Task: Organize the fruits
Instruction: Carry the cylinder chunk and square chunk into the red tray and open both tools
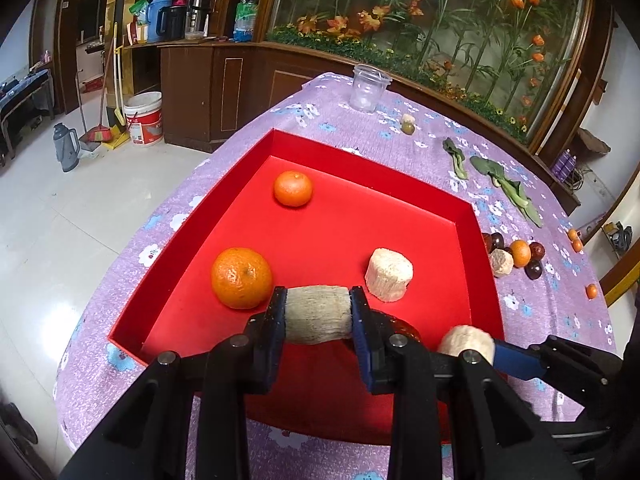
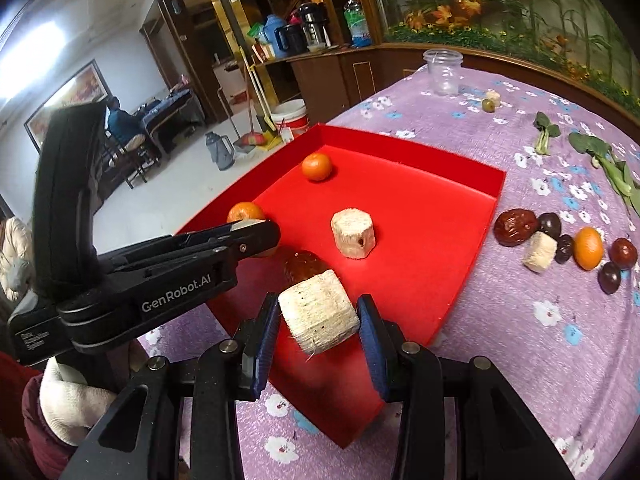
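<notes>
Purple floral cloth is covering the surface (image 1: pixel 168 240), which is carrying a red tray (image 1: pixel 360 168). Left gripper (image 1: pixel 319 314) is clamping a pale fibrous chunk (image 1: pixel 316 312) above the tray's near part, beside a large orange (image 1: pixel 241 278). Right gripper (image 2: pixel 318 322) is pinching a second pale chunk (image 2: pixel 318 316) over the tray's near edge. Another chunk (image 2: pixel 353 233) and a small orange (image 2: pixel 317 166) are lying in the tray.

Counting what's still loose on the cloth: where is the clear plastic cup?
The clear plastic cup stands upright at the table's far edge, beyond the red tray, with a small green fruit nearest on its right.
</notes>
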A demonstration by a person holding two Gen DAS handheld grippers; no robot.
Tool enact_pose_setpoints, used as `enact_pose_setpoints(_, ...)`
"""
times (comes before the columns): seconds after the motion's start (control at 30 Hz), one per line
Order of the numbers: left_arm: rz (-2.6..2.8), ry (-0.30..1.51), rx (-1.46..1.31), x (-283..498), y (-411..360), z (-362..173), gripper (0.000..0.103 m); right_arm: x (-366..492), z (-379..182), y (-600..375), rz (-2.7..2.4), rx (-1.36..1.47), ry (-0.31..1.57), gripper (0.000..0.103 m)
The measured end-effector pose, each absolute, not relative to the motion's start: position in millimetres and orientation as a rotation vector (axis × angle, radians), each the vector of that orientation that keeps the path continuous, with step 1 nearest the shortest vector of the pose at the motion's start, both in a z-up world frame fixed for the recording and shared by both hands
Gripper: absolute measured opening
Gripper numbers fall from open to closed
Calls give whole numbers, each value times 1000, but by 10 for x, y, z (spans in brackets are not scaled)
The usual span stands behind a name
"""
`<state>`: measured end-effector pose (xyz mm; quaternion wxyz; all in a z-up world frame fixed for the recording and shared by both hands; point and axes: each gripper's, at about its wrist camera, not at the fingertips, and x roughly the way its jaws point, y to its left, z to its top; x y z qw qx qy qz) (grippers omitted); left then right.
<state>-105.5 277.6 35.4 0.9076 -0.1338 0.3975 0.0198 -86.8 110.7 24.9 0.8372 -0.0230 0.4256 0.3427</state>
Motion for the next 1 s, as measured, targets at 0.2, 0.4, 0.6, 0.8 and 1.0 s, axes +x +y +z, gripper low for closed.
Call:
enact_pose_setpoints(0.2, 46, 832, -280, -1011, 2803, 303, 30, -785, 162, 1131, 723, -47, 914, 44)
enact_pose_setpoints(0.4, 76, 835, -240, -982, 2773, 279, 30, -747, 130, 1157, 719, -49, 913, 44)
enact_pose_setpoints(0.6, 83, 828, -244, -966, 2776, 292, 37, -744, 120, 1175, 722, -48, 905, 45)
enact_pose_setpoints(0.8, 74, 804, -223, -1015, 2696, 403, 64, -778, 193, 1132, 721, -35, 871, 64)
enact_pose_setpoints(1.0, 87, 789, -197, -1107, 2589, 537, 64, -839, 300, 1012, 711, -13, 844, 64)
